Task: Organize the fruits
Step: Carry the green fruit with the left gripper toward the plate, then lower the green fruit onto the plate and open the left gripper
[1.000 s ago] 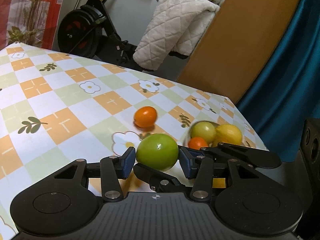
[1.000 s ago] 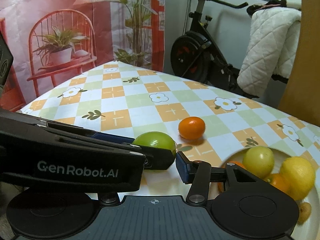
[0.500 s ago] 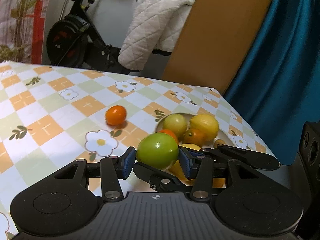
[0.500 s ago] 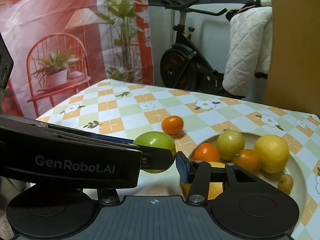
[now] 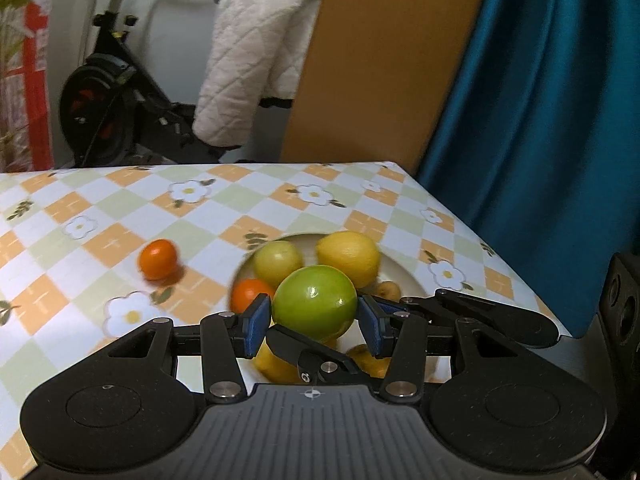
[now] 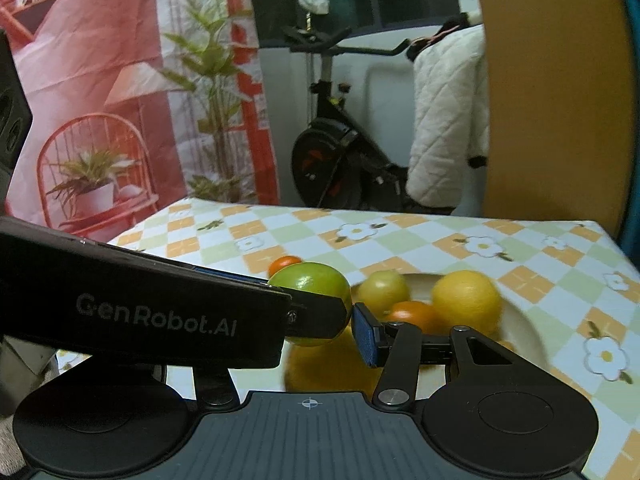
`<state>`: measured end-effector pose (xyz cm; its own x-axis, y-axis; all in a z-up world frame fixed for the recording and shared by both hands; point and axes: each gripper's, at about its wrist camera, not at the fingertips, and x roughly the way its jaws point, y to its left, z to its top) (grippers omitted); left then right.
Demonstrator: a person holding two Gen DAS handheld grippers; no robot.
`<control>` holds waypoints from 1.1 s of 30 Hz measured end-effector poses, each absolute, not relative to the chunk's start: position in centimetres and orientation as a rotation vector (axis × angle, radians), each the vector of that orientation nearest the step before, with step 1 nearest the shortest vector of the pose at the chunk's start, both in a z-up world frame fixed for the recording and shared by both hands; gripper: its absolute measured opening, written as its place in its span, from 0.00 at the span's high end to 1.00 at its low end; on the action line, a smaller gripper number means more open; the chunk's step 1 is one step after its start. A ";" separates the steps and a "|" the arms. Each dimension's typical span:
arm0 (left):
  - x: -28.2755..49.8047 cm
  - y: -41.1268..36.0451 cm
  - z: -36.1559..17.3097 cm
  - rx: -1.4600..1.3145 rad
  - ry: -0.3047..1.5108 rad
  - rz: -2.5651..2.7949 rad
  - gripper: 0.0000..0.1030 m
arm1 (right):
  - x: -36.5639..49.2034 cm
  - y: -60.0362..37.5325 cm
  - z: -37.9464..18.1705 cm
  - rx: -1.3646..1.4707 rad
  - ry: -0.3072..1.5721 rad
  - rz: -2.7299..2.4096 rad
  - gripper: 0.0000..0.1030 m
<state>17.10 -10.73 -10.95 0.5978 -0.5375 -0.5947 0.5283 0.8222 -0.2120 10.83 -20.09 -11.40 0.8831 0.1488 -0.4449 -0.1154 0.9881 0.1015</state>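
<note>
Gripping the green fruit (image 5: 314,300) at its widest girth, the left gripper (image 5: 314,322) has a blue pad closed against each flank and carries it clear of the cloth, just above the near part of the plate (image 5: 404,276). One finger of the right gripper (image 6: 324,334) reaches under the fruit; its other pad stands just beside the fruit, and I cannot tell whether it presses.

The fruit is round, smooth and glossy, with a bright highlight on the skin. I judge it firm and fairly heavy for its size, and slick enough to roll out of a flat-padded pinch. The grip should therefore stay across the middle, not near the top or bottom, and the fruit wants setting down gently, since a hard squeeze or a drop could bruise it.

Beyond it, the shallow cream plate holds a pale green fruit (image 5: 278,258), a dimpled lemon (image 5: 348,256) and a small orange (image 5: 248,294). Another orange (image 5: 158,258) lies apart on the checked, flowered tablecloth (image 5: 224,236). Farther off stand an exercise bike (image 5: 104,112) and a white quilt (image 5: 256,64).
</note>
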 end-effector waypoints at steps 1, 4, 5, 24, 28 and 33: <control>17.2 -11.4 -11.0 -0.004 0.698 -0.627 0.51 | 10.7 -20.6 -11.5 0.078 0.466 0.128 0.56; 17.3 -13.2 -11.2 0.028 0.702 -0.649 0.51 | 10.4 -22.5 -11.8 0.111 0.461 0.099 0.56; 17.3 -13.7 -11.2 0.039 0.704 -0.655 0.51 | 10.3 -23.0 -12.0 0.119 0.460 0.090 0.56; 18.7 -19.1 -13.2 0.161 0.761 -0.659 0.50 | 11.5 -29.1 -15.6 0.257 0.480 0.006 0.56; 18.9 -19.5 -13.6 0.176 0.772 -0.653 0.50 | 11.5 -29.3 -16.0 0.265 0.489 0.005 0.56; 19.0 -19.8 -13.9 0.189 0.781 -0.645 0.50 | 11.8 -29.5 -16.5 0.276 0.503 0.004 0.56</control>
<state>18.97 -19.76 -13.88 0.5308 -0.4689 -0.7060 0.6041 0.7936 -0.0729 11.84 -29.52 -16.47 0.8769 0.0714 -0.4753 0.0639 0.9628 0.2625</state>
